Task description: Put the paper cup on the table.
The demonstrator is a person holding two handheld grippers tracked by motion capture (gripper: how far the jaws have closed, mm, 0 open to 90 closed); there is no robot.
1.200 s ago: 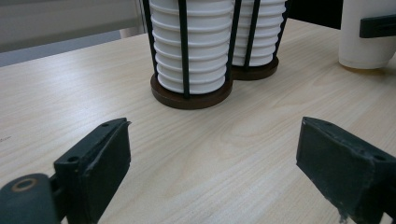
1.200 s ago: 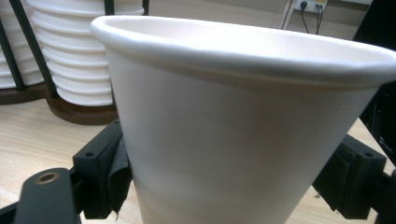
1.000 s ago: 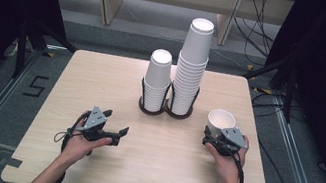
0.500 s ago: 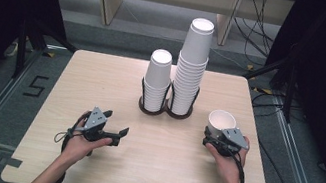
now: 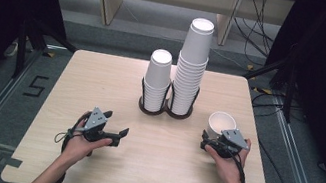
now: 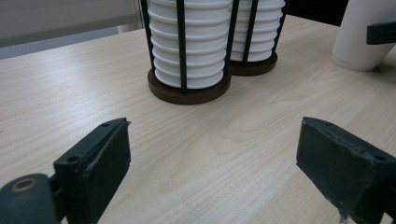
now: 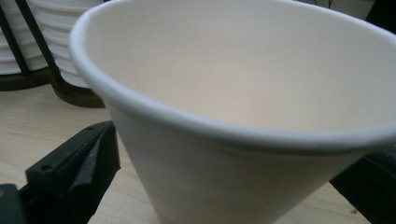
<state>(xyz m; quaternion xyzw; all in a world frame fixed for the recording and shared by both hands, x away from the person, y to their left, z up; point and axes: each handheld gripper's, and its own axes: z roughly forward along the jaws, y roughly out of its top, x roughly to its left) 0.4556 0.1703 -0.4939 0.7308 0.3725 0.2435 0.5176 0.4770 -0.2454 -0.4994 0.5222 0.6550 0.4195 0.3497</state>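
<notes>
While the left gripper (image 5: 116,129) rests open on the worktop (image 5: 103,76), right gripper (image 5: 206,141) jaws just opening around an upright paper cup (image 5: 221,123), cup stacks (image 5: 174,73) at twelve o'clock.

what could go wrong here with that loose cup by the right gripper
The right gripper has just been opening, its jaws around the single paper cup standing upright on the table; a careless pull-back might tip it. The cup holder with its tall stack stands close by, so a sweep that way could knock it.
</notes>
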